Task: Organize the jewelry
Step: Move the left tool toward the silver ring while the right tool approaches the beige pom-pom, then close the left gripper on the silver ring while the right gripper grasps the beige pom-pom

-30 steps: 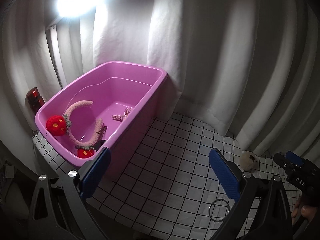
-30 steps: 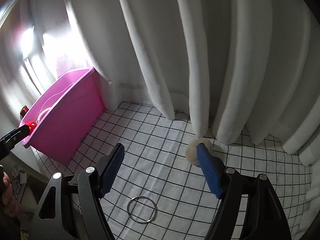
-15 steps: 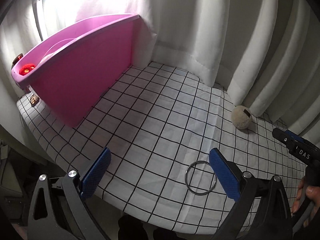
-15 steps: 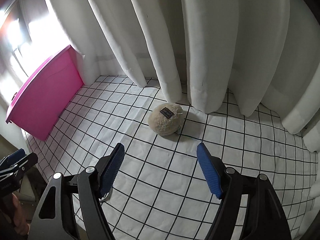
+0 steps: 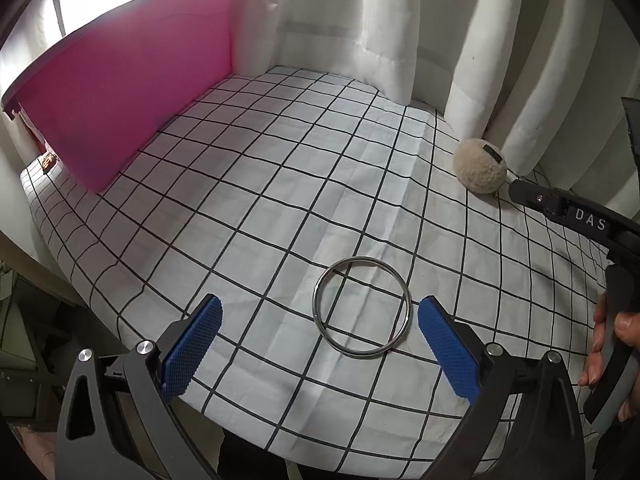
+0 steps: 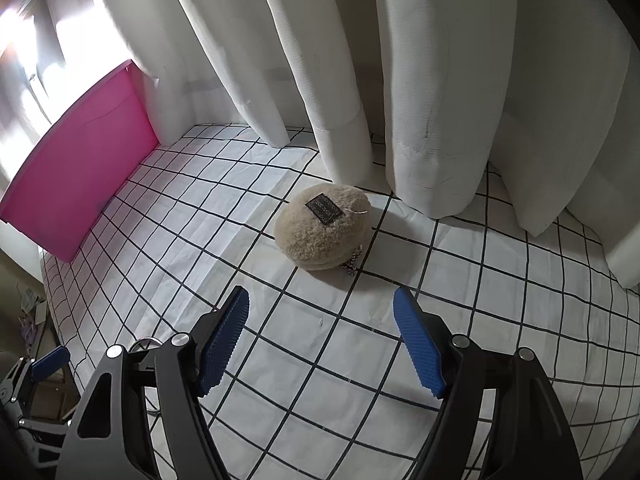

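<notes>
A silver metal ring lies flat on the checked cloth, just ahead of my left gripper, whose blue pads stand wide apart with nothing between them. A fuzzy beige round pouch with a black label and a small sparkly chain lies by the curtain, a short way ahead of my right gripper, which is open and empty. The same pouch shows at the right of the left wrist view. The pink bin stands at the far left; its inside is hidden.
White curtains hang close behind the pouch and the bin. The table's front edge runs close beside my left gripper. A small brown item lies by the bin's near corner. A hand holds the right gripper's handle.
Both grippers have come down toward the cloth. The left view has swung from the bin's inside to the ring; the right view has swung from the ring to the pouch, now closer.
</notes>
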The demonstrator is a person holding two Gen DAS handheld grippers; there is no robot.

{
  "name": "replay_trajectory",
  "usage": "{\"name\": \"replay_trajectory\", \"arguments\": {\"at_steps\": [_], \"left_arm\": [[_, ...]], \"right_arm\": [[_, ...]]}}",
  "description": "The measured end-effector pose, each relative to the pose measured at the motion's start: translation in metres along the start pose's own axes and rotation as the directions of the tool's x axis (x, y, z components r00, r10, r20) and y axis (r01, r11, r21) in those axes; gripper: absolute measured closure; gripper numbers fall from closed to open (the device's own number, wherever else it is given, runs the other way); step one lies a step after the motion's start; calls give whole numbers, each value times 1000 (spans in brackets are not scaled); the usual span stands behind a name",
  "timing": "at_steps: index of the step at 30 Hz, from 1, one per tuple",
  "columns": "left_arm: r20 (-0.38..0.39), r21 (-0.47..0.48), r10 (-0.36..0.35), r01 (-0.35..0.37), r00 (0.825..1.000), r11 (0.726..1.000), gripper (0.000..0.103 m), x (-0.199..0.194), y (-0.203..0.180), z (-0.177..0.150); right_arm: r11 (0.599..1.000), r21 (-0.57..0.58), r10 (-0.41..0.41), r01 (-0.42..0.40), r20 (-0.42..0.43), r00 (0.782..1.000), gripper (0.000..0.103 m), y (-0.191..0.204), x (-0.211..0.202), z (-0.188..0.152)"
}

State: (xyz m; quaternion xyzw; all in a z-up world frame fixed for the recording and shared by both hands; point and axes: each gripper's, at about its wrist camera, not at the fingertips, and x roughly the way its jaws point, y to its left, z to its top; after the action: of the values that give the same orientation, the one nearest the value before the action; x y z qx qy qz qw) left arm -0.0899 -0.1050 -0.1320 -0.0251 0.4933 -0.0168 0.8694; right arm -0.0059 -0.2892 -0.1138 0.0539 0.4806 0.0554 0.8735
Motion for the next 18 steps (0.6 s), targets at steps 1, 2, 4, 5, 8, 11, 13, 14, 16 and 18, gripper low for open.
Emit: {"name": "replay_trajectory", "arguments": {"at_steps": [1, 2, 4, 5, 8, 11, 13, 14, 16, 18], "left_arm": [[2, 1, 7, -7, 1000, 1000, 6, 2, -2, -1], [1, -1, 11, -11, 1000, 1000, 6, 5, -3, -1], [-9, -6, 11, -11, 1000, 1000, 6, 10, -5, -3], [-14, -8, 15, -15, 1000, 1000, 6, 12, -6, -4], [-31, -11, 15, -16, 999, 1000, 6, 20, -9, -6], [-32, -8, 22, -22, 999, 1000, 6, 27, -14, -6], [-34, -10, 23, -23, 999, 1000, 6, 30, -15, -7], [-35, -13, 21, -22, 999, 1000, 6, 32, -15, -7], [-36, -16, 22, -22, 999, 1000, 6, 34, -17, -7], [-36, -20, 21, -22, 999, 1000, 6, 37, -19, -7]], "right_arm": [[1000, -5, 4, -4, -2, 1000, 32, 0, 5, 1], [1000, -14, 7, -7, -4, 1000, 32, 1, 9, 3], [999, -33, 13, -13, -7, 1000, 32, 3, 18, 5], [999, -40, 15, -15, -10, 1000, 32, 4, 22, 7], [999, -45, 17, -17, -17, 1000, 32, 6, 35, 10], [999, -42, -1, 0, -24, 1000, 32, 6, 46, 15], [999, -36, -5, 4, -29, 1000, 32, 5, 52, 17], [999, -35, -4, 3, -28, 1000, 32, 4, 55, 18], [999, -42, -11, 10, -27, 1000, 32, 4, 59, 19], [999, -46, -16, 15, -29, 999, 32, 3, 64, 20]]}}
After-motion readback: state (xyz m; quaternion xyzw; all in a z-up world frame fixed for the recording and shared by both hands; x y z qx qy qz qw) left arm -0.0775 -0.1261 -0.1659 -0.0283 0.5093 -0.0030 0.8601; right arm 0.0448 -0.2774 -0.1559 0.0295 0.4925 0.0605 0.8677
